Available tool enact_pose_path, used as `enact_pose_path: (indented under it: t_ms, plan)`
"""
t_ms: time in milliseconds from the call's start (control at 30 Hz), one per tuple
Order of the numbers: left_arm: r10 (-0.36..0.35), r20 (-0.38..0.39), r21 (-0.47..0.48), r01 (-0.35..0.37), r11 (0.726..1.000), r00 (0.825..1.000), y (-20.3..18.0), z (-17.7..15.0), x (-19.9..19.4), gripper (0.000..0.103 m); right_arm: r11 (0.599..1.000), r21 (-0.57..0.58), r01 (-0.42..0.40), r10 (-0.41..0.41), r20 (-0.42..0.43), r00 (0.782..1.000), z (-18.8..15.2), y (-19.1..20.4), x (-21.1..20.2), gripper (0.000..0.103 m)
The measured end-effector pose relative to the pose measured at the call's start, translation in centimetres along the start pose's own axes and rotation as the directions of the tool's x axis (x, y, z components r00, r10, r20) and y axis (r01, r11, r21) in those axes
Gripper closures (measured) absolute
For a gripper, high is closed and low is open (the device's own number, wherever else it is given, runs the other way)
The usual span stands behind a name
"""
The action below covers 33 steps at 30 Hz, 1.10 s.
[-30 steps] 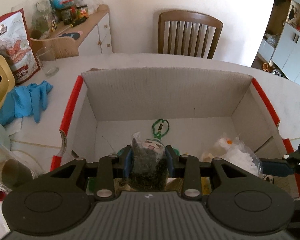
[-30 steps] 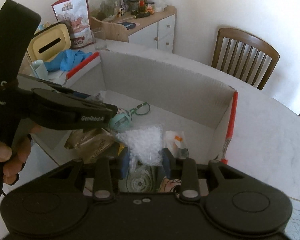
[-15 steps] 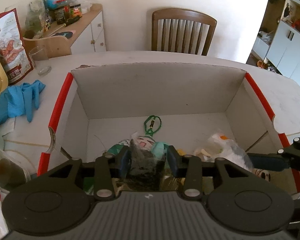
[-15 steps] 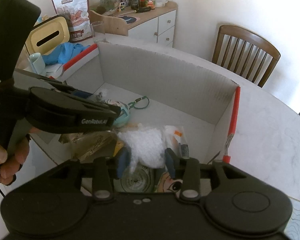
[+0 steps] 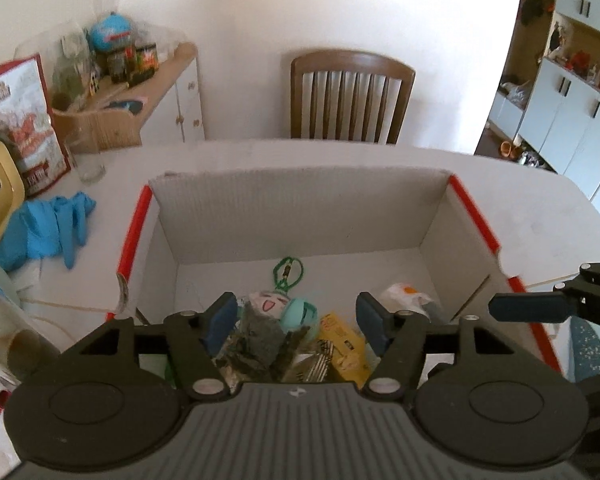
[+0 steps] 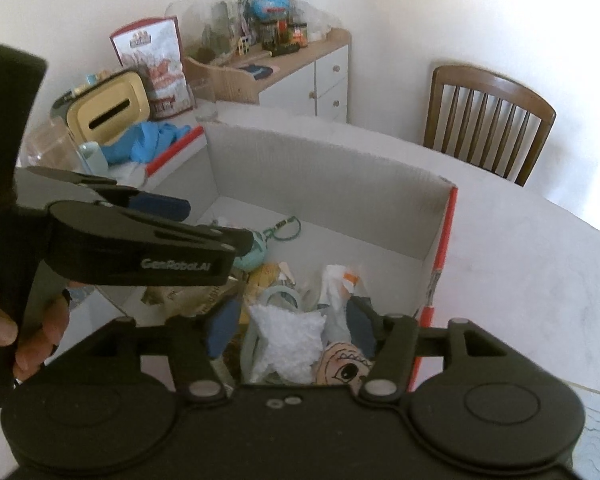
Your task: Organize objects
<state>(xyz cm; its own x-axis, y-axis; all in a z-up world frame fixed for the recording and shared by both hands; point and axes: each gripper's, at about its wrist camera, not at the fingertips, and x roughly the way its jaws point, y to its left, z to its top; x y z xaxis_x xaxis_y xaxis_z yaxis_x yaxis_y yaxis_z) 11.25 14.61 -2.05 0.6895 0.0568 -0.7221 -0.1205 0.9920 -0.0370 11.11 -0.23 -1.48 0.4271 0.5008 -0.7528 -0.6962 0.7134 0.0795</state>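
Between the blue pads of our left gripper [image 5: 296,320] a dark green packet [image 5: 260,342] lies loose in the cardboard box [image 5: 300,208]; the jaws are opening and the pads stand clear of it on both sides. Our right gripper [image 6: 290,328] is opening too, with a white bag of pellets [image 6: 288,340] below its fingers, no pad pressing it. Around these, the box holds a doll with a teal cap [image 5: 284,308] on a green cord [image 5: 287,272], a yellow packet [image 5: 342,340], a white wrapper with an orange spot [image 5: 402,294] and a cartoon-face toy [image 6: 342,368]. The box has red-edged sides and sits on a white table [image 5: 540,208]. Beside it on the table we see blue gloves [image 5: 48,228], a drinking glass [image 5: 86,154] and a snack bag [image 5: 18,120].
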Motion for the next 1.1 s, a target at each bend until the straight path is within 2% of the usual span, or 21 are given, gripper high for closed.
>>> enact_pose_path:
  t_ms: [267, 533, 667, 833, 933, 1100]
  plan:
    - [0.001, 0.075, -0.007, -0.001, 1.000, 0.997, -0.4, 0.2, -3.9, 0.029, 0.999, 0.034, -0.011, 0.008, 0.079, 0.997, 0.0, -0.8, -3.2, 0.037]
    - [-0.002, 0.132, -0.019, 0.005, 1.000, 0.991, -0.9, -0.2, -7.4, 0.023, 0.998, 0.048, -0.047, 0.038, 0.173, 0.984, -0.4, -1.3, -6.6, 0.019]
    - [-0.015, 0.148, -0.024, 0.019, 1.000, 0.989, -1.2, -0.5, -8.8, 0.022, 0.997, 0.062, -0.055, 0.041, 0.207, 0.977, -0.6, -1.6, -7.8, 0.014]
    - [-0.019, 0.165, -0.034, 0.025, 0.999, 0.986, -1.4, -1.0, -10.0, 0.014, 0.996, 0.083, -0.043, 0.021, 0.244, 0.969, -1.0, -1.5, -9.2, 0.006]
    - [-0.008, 0.170, -0.045, 0.015, 0.999, 0.985, -1.6, -1.3, -10.6, 0.003, 0.996, 0.081, -0.041, 0.019, 0.262, 0.965, -1.3, -1.4, -10.1, 0.004]
    - [-0.009, 0.177, -0.052, 0.019, 0.998, 0.984, -2.1, -2.0, -11.6, 0.000, 0.994, 0.096, -0.047, 0.019, 0.276, 0.961, -2.0, -1.4, -11.0, 0.002]
